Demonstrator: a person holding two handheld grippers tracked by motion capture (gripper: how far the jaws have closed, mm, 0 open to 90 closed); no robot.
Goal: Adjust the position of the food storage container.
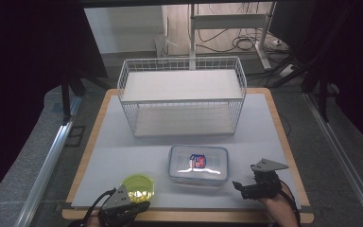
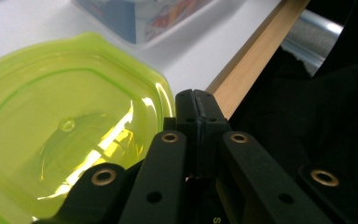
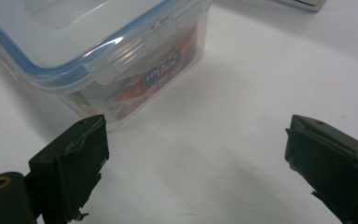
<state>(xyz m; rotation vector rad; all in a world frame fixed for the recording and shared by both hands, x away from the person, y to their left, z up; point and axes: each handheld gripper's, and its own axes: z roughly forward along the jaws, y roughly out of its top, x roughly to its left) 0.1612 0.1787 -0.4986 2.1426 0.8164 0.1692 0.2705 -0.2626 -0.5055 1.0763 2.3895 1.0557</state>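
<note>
Left gripper has its 2 jaws pressed together beside the green lid's rim, holding nothing I can see. Right gripper stands wide open just beside the clear box, near the table's front edge.

A small blue label on the side wall of the clear plastic food box with the blue-rimmed snap lid, near the upper middle of the right gripper view, reads "LOCK & LOCK" in pale letters. The red, white and blue printed insert seen through that lid in the high view is too small to read. A pale "S" shows at the bottom edge of the left gripper view.
</note>
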